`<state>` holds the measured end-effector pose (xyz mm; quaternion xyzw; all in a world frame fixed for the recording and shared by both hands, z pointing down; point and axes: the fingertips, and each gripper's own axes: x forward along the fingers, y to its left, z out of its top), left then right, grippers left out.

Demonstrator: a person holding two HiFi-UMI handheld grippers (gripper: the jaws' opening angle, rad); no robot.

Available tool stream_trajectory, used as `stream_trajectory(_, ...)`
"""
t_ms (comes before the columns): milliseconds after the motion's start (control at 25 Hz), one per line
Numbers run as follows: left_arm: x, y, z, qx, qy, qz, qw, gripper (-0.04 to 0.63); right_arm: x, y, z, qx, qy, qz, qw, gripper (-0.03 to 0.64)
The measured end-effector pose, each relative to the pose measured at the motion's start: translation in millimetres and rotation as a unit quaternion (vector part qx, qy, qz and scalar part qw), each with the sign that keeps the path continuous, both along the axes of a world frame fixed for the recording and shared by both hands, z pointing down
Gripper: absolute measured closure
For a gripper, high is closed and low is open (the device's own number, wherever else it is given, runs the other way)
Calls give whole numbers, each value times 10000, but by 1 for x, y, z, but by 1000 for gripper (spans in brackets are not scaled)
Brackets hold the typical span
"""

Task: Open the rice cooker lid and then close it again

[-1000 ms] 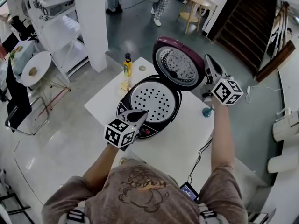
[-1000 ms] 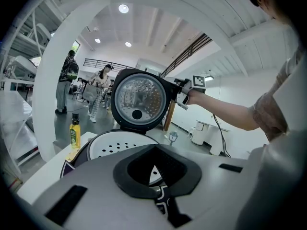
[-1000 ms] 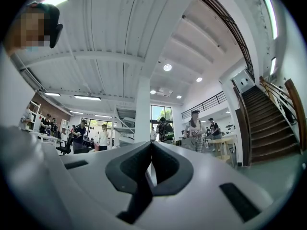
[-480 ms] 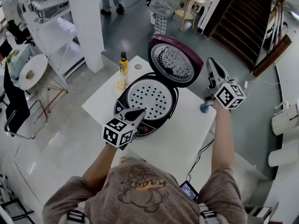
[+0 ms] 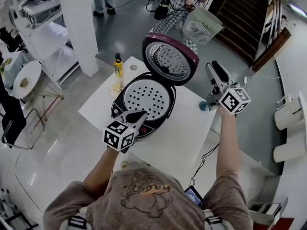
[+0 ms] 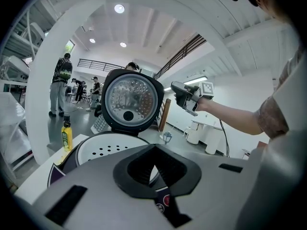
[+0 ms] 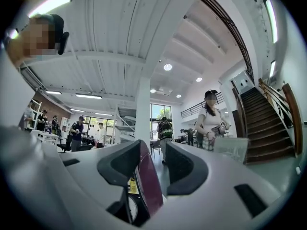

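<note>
One round glossy maroon lid [image 5: 170, 59]; perforated plate [image 5: 144, 97].

Grey floor [image 5: 134, 32], white pillar [image 5: 79, 25], dark staircase [image 5: 237, 23]

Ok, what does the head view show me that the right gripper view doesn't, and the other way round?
Head view only: the perforated tray in the rice cooker, the white table, and the left gripper at the cooker's front. Right gripper view only: a look along the right gripper, jaws apart, having just been opening, with the lid edge-on in their gap, pads off it. Both: the raised lid, the staircase, a person holding a basket.
</note>
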<state>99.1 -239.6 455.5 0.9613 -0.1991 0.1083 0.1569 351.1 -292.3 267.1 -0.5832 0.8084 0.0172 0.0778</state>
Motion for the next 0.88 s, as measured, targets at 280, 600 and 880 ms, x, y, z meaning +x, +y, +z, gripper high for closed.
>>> stream_trajectory(280, 10, 4, -2, 13, 36, 124, 9999, 577, -4, 8, 10, -119, 38, -151, 9998, 361)
stream_trajectory(600, 11, 7, 0, -11, 37, 152, 9999, 577, -21, 0, 20, -284, 224, -436, 9984, 221)
stream_trajectory(880, 3, 7, 0, -44, 32, 100, 9999, 577, -40, -22, 32, -535, 418, -663, 9955, 209)
